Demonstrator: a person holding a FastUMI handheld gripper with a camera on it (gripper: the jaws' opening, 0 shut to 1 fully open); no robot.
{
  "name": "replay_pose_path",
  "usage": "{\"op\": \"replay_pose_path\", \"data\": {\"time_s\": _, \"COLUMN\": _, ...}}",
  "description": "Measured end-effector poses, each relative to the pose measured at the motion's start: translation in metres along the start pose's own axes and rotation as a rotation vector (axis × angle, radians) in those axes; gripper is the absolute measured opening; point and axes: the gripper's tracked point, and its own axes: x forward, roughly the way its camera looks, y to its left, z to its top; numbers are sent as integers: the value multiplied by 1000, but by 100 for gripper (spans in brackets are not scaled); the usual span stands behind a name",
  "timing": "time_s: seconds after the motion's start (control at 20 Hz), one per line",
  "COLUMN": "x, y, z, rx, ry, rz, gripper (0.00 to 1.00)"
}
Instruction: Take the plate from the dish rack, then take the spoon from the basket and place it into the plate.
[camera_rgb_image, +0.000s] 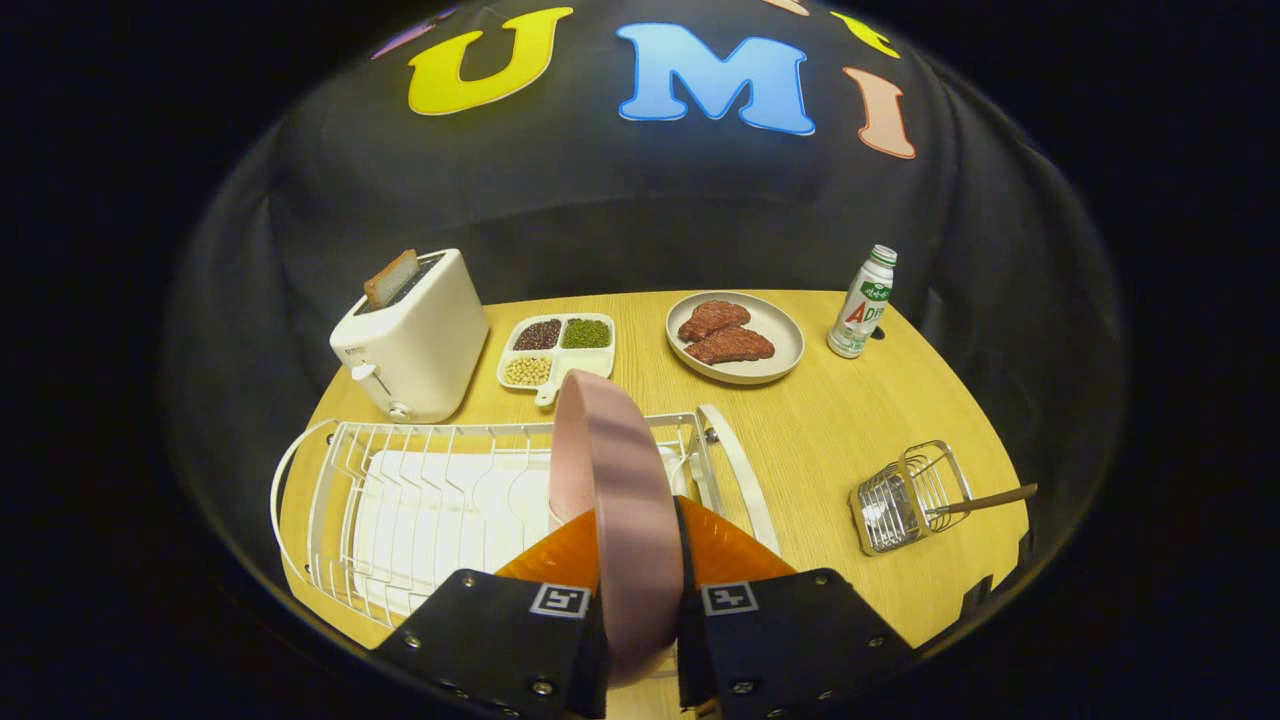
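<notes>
Gripping pink plate (620, 500) edge-on between hand-held gripper (640, 545) fingers, above dish rack (400, 500)

Pink plate (615, 500) showing edge-on between the orange fingers (560, 555), gripper (640, 560) body black. White wire dish rack (400, 500) sitting just ahead of them. Beyond: cream toaster (415, 335), white tray (555, 350) holding dark, green, tan grains. Silver basket (905, 500), brown spoon (985, 500) handle sticking out. Table (800, 440) looking light wood.

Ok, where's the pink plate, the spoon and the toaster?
pink plate (612, 470): gripper view, its upturned edge, held between the tongs (640, 590).
spoon (985, 500): gripper view, its brown handle sticking out of the wire basket (905, 500).
toaster (420, 345): gripper view, its white side.
</notes>
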Motion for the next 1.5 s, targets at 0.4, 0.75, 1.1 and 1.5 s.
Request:
{"op": "replay_pose_path", "data": {"time_s": 0.4, "x": -26, "y": 16, "z": 23, "rx": -194, "ry": -47, "rz": -163, "gripper": 26}}
{"op": "replay_pose_path", "data": {"time_s": 0.75, "x": -65, "y": 11, "z": 43, "rx": -227, "ry": -102, "rz": -254, "gripper": 26}}
{"op": "replay_pose_path", "data": {"time_s": 1.1, "x": -121, "y": 4, "z": 27, "rx": -212, "ry": -138, "rz": -274, "gripper": 26}}
{"op": "replay_pose_path", "data": {"time_s": 1.5, "x": -171, "y": 19, "z": -49, "rx": -198, "ry": -117, "rz": -146, "gripper": 26}}
